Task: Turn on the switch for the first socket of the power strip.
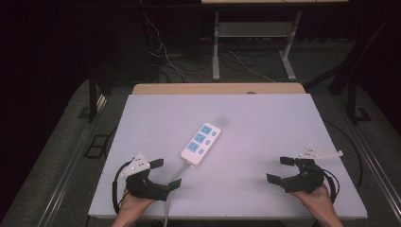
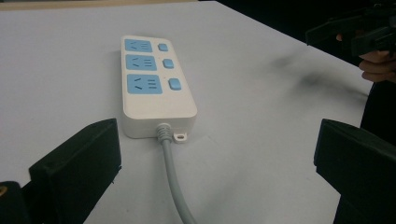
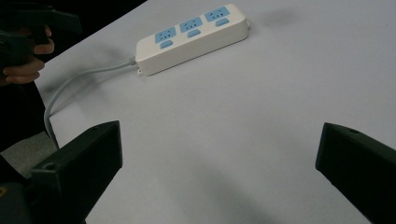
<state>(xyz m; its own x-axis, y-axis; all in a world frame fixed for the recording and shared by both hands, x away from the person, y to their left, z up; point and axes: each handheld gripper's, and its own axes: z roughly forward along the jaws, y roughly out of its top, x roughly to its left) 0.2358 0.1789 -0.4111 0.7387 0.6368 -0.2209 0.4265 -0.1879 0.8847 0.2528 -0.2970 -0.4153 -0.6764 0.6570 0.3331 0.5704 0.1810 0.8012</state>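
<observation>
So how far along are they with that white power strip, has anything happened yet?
Nothing looks done yet. The white three-socket power strip with blue faces lies flat on the white table, sockets empty, its grey cable trailing off the near edge. The left gripper and right gripper are open and apart from it. The whole job seems left.

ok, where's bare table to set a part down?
Free: the far strip beyond the power strip, and the stretch between it and the right claw. Crowded: near left, where its cable runs beside the left claw.
</observation>
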